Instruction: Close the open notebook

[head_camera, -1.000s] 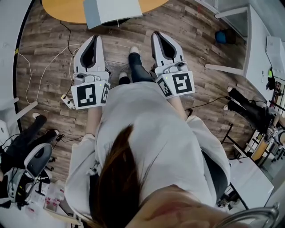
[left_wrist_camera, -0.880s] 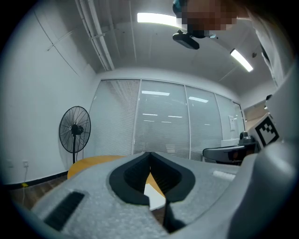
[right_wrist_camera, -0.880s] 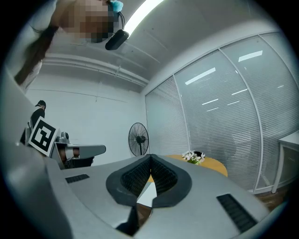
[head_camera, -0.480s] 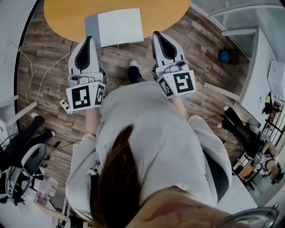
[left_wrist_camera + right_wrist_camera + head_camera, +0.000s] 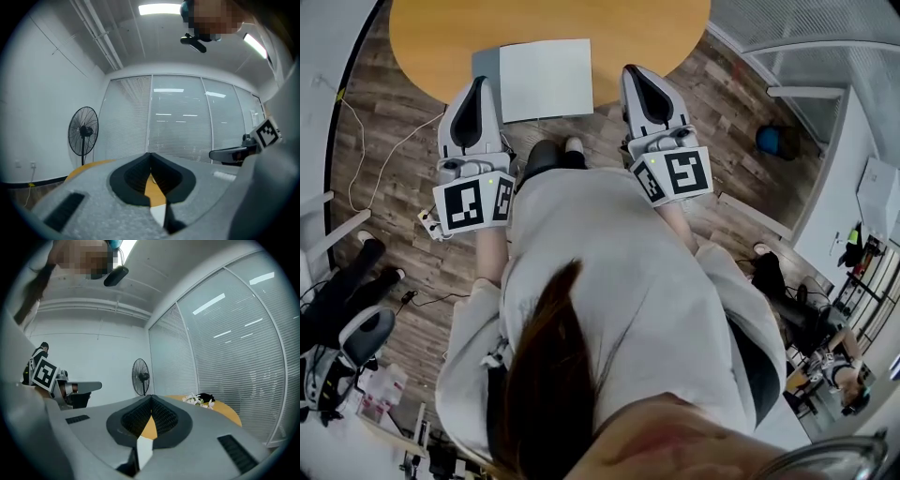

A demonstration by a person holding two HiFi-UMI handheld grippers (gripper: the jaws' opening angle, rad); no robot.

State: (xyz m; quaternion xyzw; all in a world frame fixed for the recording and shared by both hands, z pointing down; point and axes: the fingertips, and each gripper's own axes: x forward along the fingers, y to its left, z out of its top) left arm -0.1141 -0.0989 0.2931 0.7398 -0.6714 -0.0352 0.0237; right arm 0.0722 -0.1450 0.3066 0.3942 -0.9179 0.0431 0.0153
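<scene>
The open notebook [image 5: 548,80] lies at the near edge of a round orange table [image 5: 422,37], its white page up and a grey-blue cover showing at its left. My left gripper [image 5: 476,82] is shut and empty, its tip over the table edge just left of the notebook. My right gripper [image 5: 630,70] is shut and empty too, its tip just right of the notebook. Both point level toward the table. In the left gripper view the gripper [image 5: 150,155] frames orange table and a white notebook corner [image 5: 159,214]. The right gripper [image 5: 151,399] frames the notebook [image 5: 144,452] likewise.
White cables [image 5: 366,159] and a power strip [image 5: 427,220] lie on the wood floor at left. A standing fan [image 5: 83,131] stands by the glass wall. White flowers [image 5: 199,399] sit on the table's far side. A blue object [image 5: 772,141] and white desks stand at right.
The table and notebook have come nearer in the head view. Both grippers, still shut, now reach the table edge on either side of the notebook.
</scene>
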